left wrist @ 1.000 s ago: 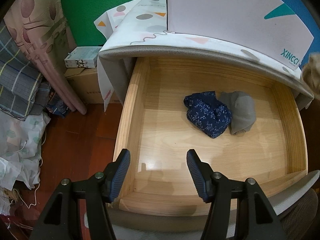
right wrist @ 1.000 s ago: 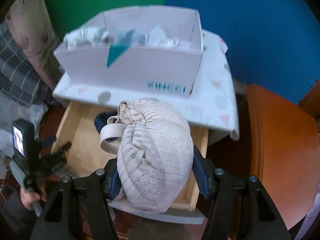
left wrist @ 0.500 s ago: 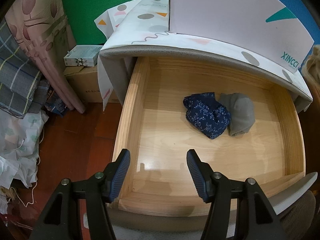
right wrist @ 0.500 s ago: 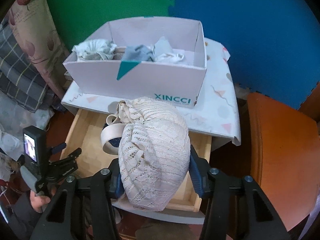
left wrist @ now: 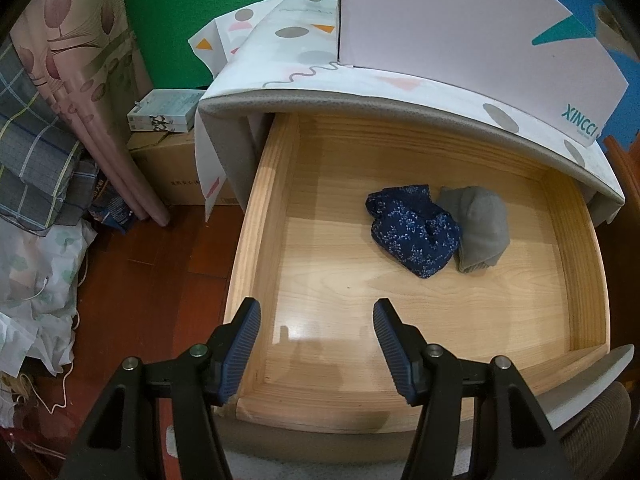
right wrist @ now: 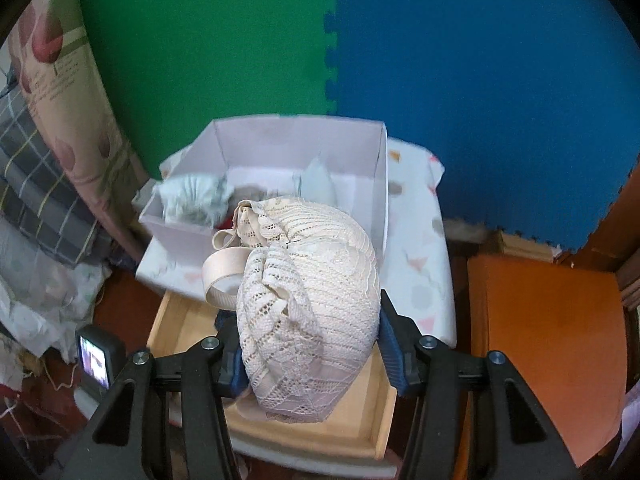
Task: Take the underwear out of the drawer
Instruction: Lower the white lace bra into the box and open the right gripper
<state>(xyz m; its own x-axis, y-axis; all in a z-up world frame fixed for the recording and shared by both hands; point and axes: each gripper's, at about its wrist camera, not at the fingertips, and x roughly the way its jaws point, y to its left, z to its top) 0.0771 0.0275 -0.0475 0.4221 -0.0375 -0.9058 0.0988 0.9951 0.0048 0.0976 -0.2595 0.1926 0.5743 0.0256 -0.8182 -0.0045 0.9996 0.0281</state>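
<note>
- Above the open wooden drawer (left wrist: 276, 216), the right gripper (right wrist: 310, 344) grips a cream lace bra (right wrist: 308, 300) between its blue-padded fingers (right wrist: 394, 356), the bundle bulging out over both pads and a satin strap (right wrist: 220, 276) looping off to the left.
- Behind the bra, a white cardboard box (right wrist: 380, 184) marked XINCCI sits on the patterned cloth (right wrist: 416, 248) that covers the cabinet top; crumpled pale garments (right wrist: 192, 200) lie inside the box, blurred in the right wrist view.
- Down in the drawer, seen from the left wrist camera, two folded pieces sit on the bare wood toward the back right: navy floral underwear (left wrist: 412, 236) and, touching its right side, a grey garment (left wrist: 480, 228).
- Near the drawer's front left corner, the left gripper (left wrist: 316, 344) hovers with its fingers (left wrist: 240, 344) spread apart and nothing between them; it is well apart from both garments.
- At the lower left of the right wrist view, the small lit screen (right wrist: 96, 360) on the left gripper's camera shows.
- Green foam mat (right wrist: 208, 60) and blue foam mat (right wrist: 480, 80) panels back the scene; an orange chair seat (right wrist: 548, 340) stands just right of the cabinet, and floral curtain fabric (left wrist: 68, 60), plaid bedding (left wrist: 32, 160) and a cardboard carton (left wrist: 176, 172) crowd the dark red floor (left wrist: 152, 272) on the left.
</note>
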